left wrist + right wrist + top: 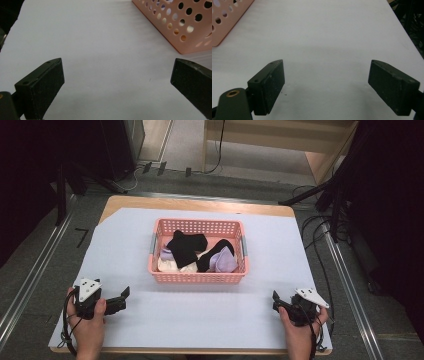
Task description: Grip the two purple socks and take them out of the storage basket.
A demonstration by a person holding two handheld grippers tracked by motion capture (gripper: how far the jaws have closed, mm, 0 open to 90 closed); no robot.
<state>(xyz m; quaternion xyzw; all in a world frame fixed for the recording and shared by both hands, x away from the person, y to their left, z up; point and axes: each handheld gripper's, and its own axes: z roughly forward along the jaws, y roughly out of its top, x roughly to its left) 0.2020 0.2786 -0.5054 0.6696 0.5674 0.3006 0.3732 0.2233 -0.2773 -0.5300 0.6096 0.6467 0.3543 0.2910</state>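
While both hands rest at the near edge of the table, the left gripper (117, 301) sits at the near left corner of the white sheet-covered tabletop (200, 315), its jaws spread wide with nothing between them; the left gripper view confirms bare white surface between the two black pads (45, 85). Right gripper (278, 301) sits at the near right corner, likewise with jaws spread apart and nothing held; the right gripper view shows white surface alone between its pads (270, 85).

Pink perforated plastic basket (198, 276) stands at the middle of the table, farther from the person than both grippers and well apart from each. Its near right corner shows at upper right in the left gripper view (180, 30); one corner shows at upper left in the right gripper view (224, 20).

Contents of basket: a heap of socks. Black socks (186, 246) lie on top, one toward the middle-left, another toward the right. Lilac socks (223, 262) lie at right and at left. Cream socks (172, 266) lie low at the near left. Pieces overlap; exact count cannot be told.
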